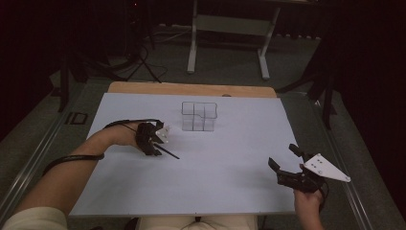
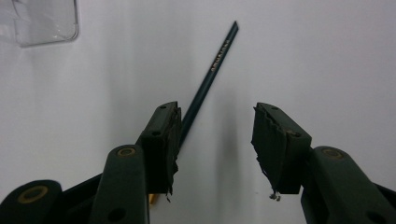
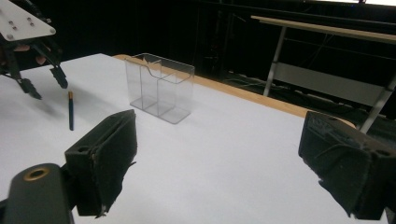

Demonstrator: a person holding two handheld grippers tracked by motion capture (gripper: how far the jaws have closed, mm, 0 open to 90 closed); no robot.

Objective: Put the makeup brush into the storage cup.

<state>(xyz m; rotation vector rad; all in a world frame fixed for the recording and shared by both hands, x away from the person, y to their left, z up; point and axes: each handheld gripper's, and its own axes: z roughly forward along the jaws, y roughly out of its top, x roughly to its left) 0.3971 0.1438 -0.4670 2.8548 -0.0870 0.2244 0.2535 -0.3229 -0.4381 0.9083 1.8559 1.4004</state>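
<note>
Closing left gripper (image 2: 217,140) over slim dark-blue pencil (image 2: 210,77) lying flat on white tabletop (image 1: 215,182), near clear plastic organiser (image 1: 198,116); jaws half-open, nothing gripped yet, pencil prob. brushing one pad. Centring before squeezing. Right gripper (image 3: 224,172) idling, jaws wide.

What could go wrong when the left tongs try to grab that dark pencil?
The pencil lies flat on the white table, close beside one pad of the left tongs, not centred in the gap. It might roll away or get pinched crooked. The clear organizer stands nearby, so a swinging pencil could perhaps bump it.
</note>
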